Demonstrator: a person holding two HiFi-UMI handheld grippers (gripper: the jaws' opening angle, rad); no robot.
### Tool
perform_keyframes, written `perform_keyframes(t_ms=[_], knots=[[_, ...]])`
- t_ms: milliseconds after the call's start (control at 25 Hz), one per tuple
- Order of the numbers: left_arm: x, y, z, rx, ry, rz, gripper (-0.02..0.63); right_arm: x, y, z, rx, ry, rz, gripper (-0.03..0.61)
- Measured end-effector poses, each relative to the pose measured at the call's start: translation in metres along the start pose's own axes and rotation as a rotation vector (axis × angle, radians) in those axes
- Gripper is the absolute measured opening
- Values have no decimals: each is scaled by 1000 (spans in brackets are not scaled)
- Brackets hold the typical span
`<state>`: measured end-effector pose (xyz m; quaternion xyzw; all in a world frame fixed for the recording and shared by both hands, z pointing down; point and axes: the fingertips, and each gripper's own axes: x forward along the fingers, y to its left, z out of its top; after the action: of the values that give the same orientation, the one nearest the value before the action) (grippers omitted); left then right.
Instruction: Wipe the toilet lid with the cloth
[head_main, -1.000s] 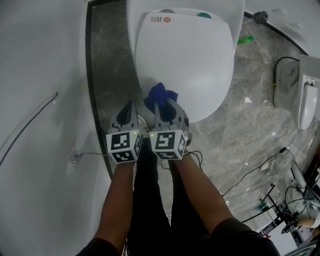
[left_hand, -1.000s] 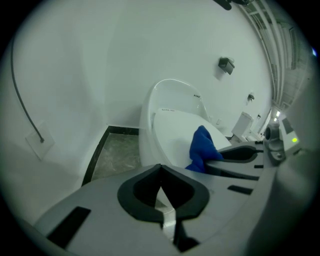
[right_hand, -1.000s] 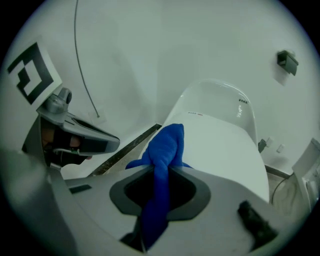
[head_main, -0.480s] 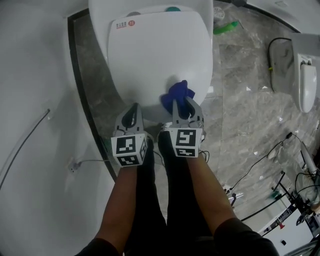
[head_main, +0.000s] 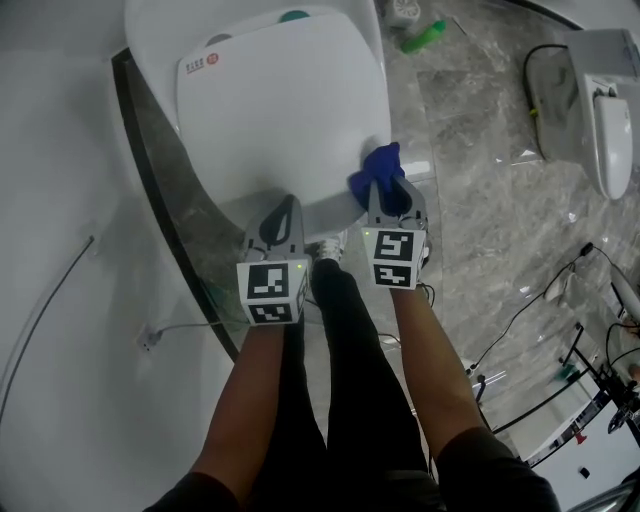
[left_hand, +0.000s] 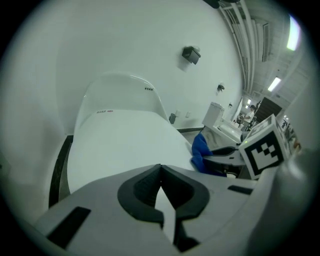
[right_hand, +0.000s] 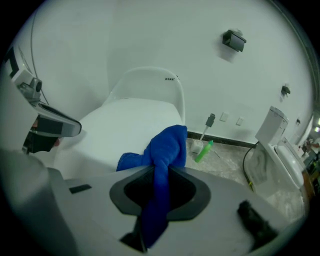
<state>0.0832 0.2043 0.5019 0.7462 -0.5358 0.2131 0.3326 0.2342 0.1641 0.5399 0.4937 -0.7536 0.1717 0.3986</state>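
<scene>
Both grippers have slid rightward along the front of the toilet lid (head_main: 280, 110) since a second ago. Then the blue cloth (head_main: 381, 164) lay near the left of the lid's front edge. Now it sits at the right front edge, partly over the rim toward the grey marble floor (head_main: 480, 180). On the right gripper (head_main: 396, 192) the fingers pinch the cloth, which bunches above them and trails down between them. Earlier the left gripper (head_main: 287, 205) was off to the lid's left over the dark strip (head_main: 160, 170). It now hovers at the lid's front rim, fingers pressed together with nothing between them.
</scene>
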Motion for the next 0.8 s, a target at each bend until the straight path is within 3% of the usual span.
perform_keyframes(t_ms=[160, 280, 480, 800], knots=[[-3, 4, 7, -5, -6, 9, 9, 0, -13, 2, 45, 14, -2, 67], [-16, 16, 10, -55, -20, 28, 9, -16, 2, 17, 71, -23, 50, 67], [-49, 50, 11, -121, -54, 77, 9, -46, 68, 49, -2, -94, 192, 67], [-93, 100, -36, -211, -8, 159, 9, -58, 194, 44, -24, -50, 373, 67]])
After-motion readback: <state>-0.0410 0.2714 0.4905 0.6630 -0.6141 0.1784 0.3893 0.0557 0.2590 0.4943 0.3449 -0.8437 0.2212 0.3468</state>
